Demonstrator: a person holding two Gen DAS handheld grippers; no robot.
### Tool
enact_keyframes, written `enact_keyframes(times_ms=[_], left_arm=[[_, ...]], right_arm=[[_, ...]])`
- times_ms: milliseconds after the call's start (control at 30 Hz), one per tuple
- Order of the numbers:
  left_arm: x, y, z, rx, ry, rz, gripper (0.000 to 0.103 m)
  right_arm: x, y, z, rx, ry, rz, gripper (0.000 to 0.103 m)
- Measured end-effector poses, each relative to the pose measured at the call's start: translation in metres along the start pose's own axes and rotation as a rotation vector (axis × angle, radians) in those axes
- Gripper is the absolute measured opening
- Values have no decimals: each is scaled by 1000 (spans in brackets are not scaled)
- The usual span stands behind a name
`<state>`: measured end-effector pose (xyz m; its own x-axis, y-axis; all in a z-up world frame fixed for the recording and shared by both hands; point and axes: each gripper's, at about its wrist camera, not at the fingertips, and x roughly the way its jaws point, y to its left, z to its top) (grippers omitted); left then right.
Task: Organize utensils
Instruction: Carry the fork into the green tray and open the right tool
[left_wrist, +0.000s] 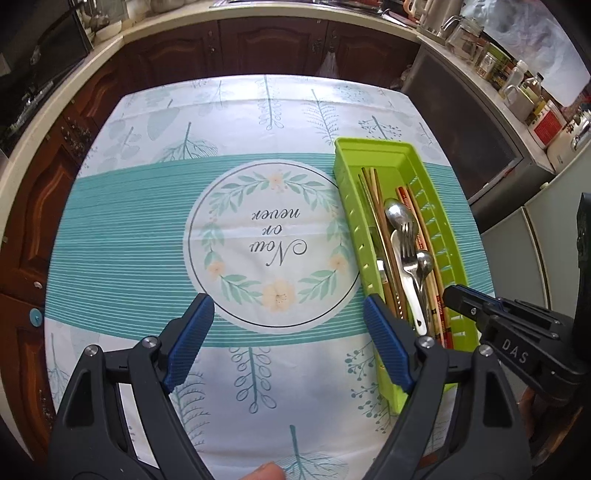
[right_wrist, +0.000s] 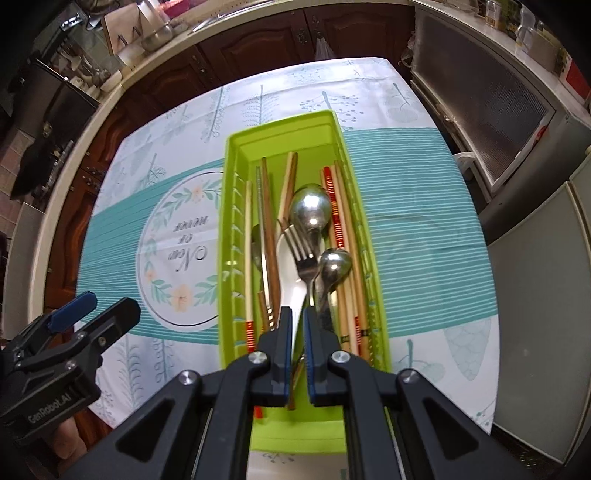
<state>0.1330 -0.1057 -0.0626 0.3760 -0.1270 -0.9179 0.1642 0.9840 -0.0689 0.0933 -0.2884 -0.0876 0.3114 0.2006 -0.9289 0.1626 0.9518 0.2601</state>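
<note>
**Utensils gathered in the green tray**

The bench (left_wrist: 110, 229) is covered by a printed cloth, and the green tray (right_wrist: 232, 236) is set lengthwise on it so long pieces fit. Chopsticks (right_wrist: 334, 206), spoons (right_wrist: 310, 210) and a fork (right_wrist: 303, 254) are laid along it, handles nearest. The right gripper (right_wrist: 297, 325) is pressed together over the handles; whether one is pinched cannot be told. The left gripper (left_wrist: 288, 317) is spread, empty, beside the tray.

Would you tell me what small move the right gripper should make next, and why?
Probably lift the right gripper straight up a little. Its jaws look closed on the white spoon, whose handle runs between them, while a fork lies across its bowl in the crowded green tray. The open left gripper hangs over the tablecloth.
</note>
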Motion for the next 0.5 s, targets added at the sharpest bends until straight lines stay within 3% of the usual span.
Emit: enact_keyframes(times_ms=[100, 233, 500], left_arm=[[-15, 3, -7, 20, -31, 13, 81], [-39, 9, -19, 37, -80, 38, 81], [-68, 20, -52, 5, -147, 96, 81]], right_arm=[[-8, 4, -9, 14, -24, 31, 7], [-21, 10, -23, 18, -74, 45, 18], [-47, 24, -52, 6, -160, 46, 18]])
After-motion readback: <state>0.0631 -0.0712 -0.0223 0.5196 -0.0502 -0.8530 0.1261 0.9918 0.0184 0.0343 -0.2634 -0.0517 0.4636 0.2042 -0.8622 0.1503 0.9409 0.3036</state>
